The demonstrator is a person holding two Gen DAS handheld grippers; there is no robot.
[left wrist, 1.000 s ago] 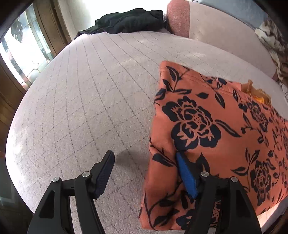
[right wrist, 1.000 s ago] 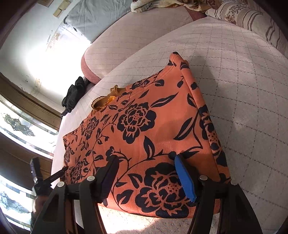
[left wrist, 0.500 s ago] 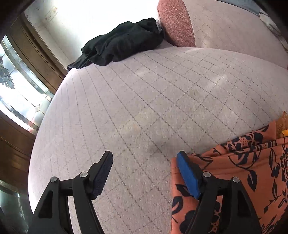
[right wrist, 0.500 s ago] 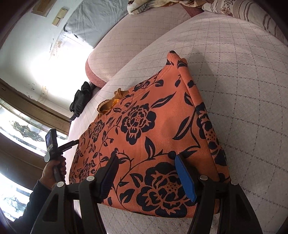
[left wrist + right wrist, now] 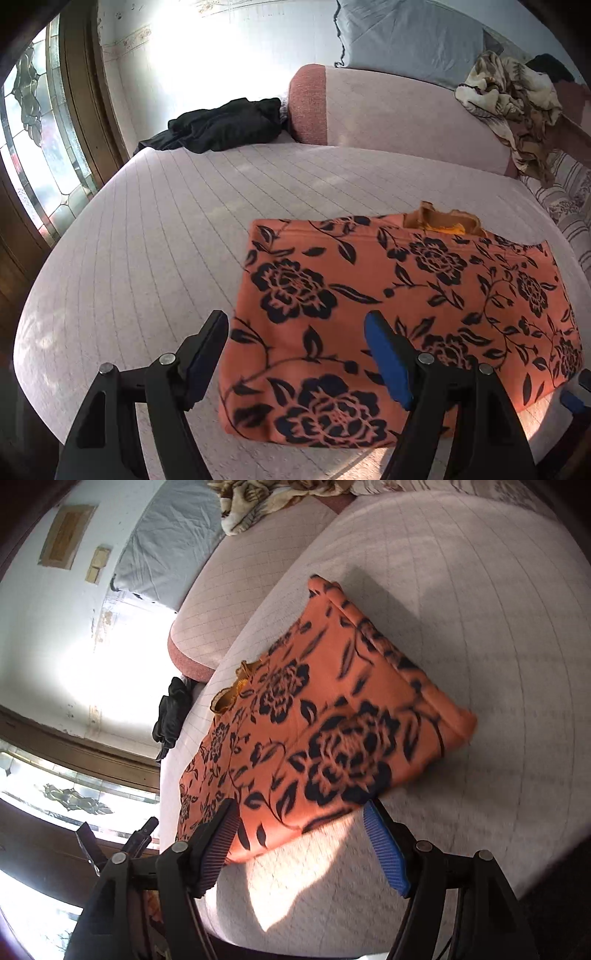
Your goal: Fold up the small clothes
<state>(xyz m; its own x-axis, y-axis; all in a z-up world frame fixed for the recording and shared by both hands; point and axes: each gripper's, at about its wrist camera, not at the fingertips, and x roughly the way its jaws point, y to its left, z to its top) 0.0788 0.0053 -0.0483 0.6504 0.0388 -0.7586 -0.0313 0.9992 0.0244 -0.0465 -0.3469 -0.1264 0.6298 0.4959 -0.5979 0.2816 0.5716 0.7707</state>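
Note:
An orange garment with black flowers (image 5: 388, 295) lies folded in a rectangle on the pale quilted cushion (image 5: 147, 258). A yellow-brown collar (image 5: 441, 221) sticks out at its far edge. My left gripper (image 5: 295, 321) hovers open over the garment's near left corner, with nothing pressed between its pads. In the right wrist view the garment (image 5: 325, 709) lies ahead. My right gripper (image 5: 300, 806) is at its near edge, jaws opening, not pressing on the cloth. A blue pad of the right gripper (image 5: 576, 400) shows at the left view's lower right.
A black garment (image 5: 221, 125) lies bunched at the cushion's far left corner. A pink backrest (image 5: 388, 110) runs behind, with a grey pillow (image 5: 406, 37) and a patterned blanket (image 5: 513, 99) on it. A leaded-glass window (image 5: 37, 147) stands to the left.
The left gripper swung left over bare cushion and came back over the garment's near left corner. The right gripper pulled back to the near edge and rolled, jaws a little wider.

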